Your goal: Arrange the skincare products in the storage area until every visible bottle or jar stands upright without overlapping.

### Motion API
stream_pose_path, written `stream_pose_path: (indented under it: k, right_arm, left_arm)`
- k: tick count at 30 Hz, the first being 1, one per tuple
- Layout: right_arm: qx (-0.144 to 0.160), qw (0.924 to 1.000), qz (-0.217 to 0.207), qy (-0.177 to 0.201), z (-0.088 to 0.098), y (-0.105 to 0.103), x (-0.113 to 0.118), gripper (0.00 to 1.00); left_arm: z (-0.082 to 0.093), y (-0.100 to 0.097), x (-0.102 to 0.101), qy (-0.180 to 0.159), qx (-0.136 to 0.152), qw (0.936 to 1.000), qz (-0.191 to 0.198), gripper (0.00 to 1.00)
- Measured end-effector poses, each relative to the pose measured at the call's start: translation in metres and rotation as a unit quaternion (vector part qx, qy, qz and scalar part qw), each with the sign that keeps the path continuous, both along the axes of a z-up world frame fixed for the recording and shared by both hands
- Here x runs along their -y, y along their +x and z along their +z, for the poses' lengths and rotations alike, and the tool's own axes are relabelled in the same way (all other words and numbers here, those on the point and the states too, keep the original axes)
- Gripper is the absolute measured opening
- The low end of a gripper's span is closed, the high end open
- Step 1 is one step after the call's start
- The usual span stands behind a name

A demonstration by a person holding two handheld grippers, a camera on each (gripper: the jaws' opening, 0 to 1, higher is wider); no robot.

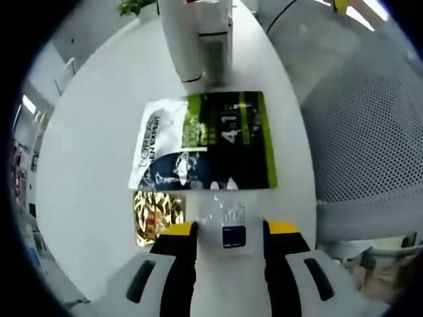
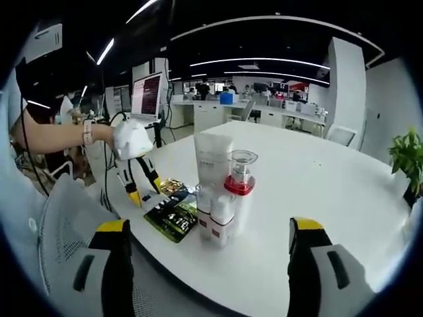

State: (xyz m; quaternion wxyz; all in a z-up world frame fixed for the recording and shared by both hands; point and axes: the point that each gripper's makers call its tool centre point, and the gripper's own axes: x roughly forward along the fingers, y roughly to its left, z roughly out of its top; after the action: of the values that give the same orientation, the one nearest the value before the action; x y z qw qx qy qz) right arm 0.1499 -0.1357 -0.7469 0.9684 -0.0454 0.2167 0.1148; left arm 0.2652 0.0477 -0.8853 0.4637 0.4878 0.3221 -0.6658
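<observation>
The big white round table (image 2: 317, 198) took up most of both views, with loads of bare top on the far side and a perforated chair back (image 1: 377, 132) pushed up near its edge. Next biggest was the flat green-and-dark box (image 1: 208, 142) lying on its side, then a gold foil packet (image 1: 157, 214) touching its near edge. In the right gripper view a tall white tube (image 2: 213, 162) stood upright with a red-capped bottle (image 2: 239, 185) and a small white bottle (image 2: 221, 214) huddled right against it.

The left gripper (image 1: 228, 230) pointed down with jaws apart, straddling a small clear jar with a blue label (image 1: 231, 231), not squeezing it as far as could be told. The right gripper (image 2: 208, 238) hung released, holding nothing, well back from the cluster.

Risk looked like this: the jar sat just beside the box and packet, so closing crooked could drag the foil or tip the jar. The standing cluster was tight and near the table's edge too, so one nudge could topple them. The open middle of the table seemed the safer place to set things.
</observation>
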Motion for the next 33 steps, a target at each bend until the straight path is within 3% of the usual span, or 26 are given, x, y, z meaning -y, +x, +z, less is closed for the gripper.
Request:
stream_pose_path:
  k: [5,13,15,19,26,29,33]
  right_arm:
    - [-0.006,1.0000,-0.002,0.002,-0.004,-0.001,0.000,0.99]
    - [-0.012,0.9999,-0.001,-0.007,-0.007,-0.002,0.000,0.99]
    - [-0.011,0.9999,-0.006,-0.005,-0.007,-0.002,0.002,0.99]
    - [-0.005,0.9999,-0.012,-0.003,-0.004,-0.002,0.005,0.99]
    - [-0.002,1.0000,-0.003,-0.004,-0.003,-0.002,0.000,0.99]
    - [0.004,1.0000,-0.002,-0.002,0.001,-0.003,-0.002,0.99]
    - [0.010,0.9999,0.002,-0.007,0.003,-0.005,-0.002,1.00]
  left_arm:
    - [0.001,-0.001,0.001,-0.006,0.014,0.9998,-0.012,0.38]
    - [0.003,0.003,0.001,-0.019,0.025,0.9995,0.008,0.42]
    - [0.004,0.009,0.001,-0.032,0.040,0.9979,0.040,0.43]
    - [0.009,0.012,0.004,-0.061,0.063,0.9952,0.044,0.41]
    - [0.024,0.007,0.002,-0.078,0.058,0.9928,0.070,0.49]
    - [0.035,0.002,0.009,-0.113,0.041,0.9881,0.096,0.51]
    - [0.046,-0.001,0.012,-0.127,0.039,0.9832,0.125,0.52]
